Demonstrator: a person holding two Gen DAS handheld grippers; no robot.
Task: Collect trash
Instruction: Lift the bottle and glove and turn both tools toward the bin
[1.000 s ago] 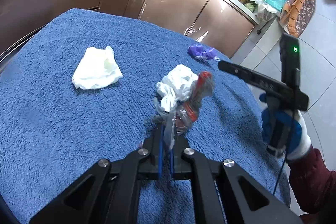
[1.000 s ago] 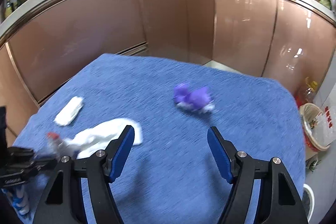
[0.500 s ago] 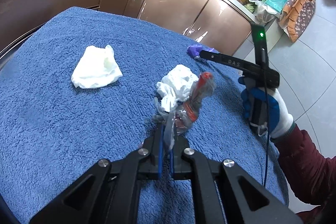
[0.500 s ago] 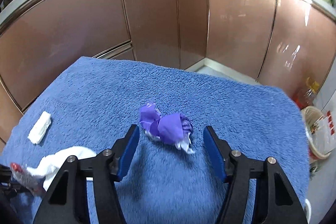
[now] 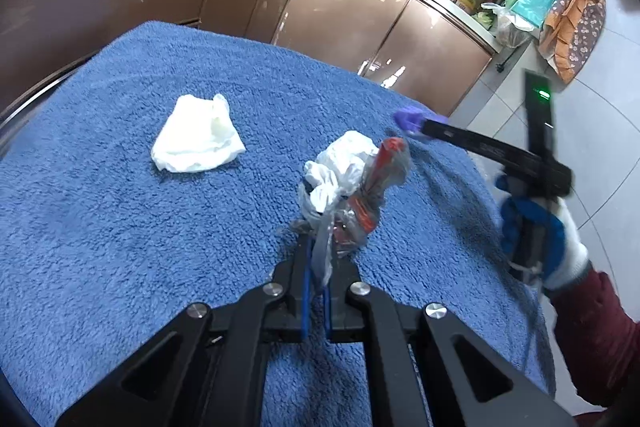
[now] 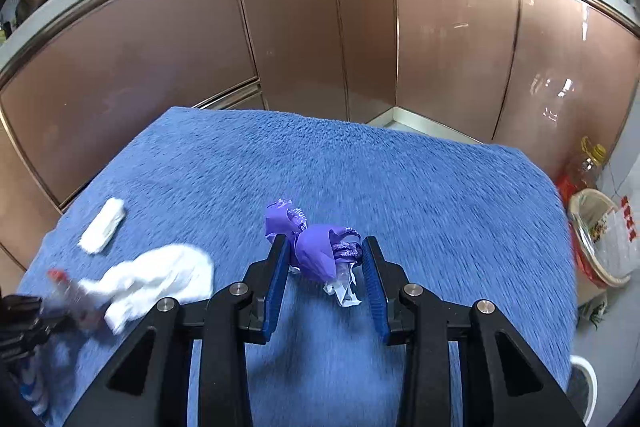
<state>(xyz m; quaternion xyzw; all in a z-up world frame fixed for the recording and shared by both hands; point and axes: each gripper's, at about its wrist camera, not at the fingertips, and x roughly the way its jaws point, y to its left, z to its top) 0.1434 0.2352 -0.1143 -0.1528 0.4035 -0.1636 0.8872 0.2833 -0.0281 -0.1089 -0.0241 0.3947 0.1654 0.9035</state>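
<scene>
Covering the table, blue towel (image 6: pixel 360 163) beside copper cabinets (image 6: pixel 304 39)

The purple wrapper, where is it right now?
In the right wrist view, the purple wrapper lies on the blue towel, low and centre, between the open fingers of the right tool, with the white tissue to its left.

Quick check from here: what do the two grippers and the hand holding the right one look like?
Both grippers, left and right, are black angular frames with silver bolts and blue-lined jaws. The right one's black handle carries a green light. Its hand wears a blue-and-white glove, above a dark red sleeve.
</scene>
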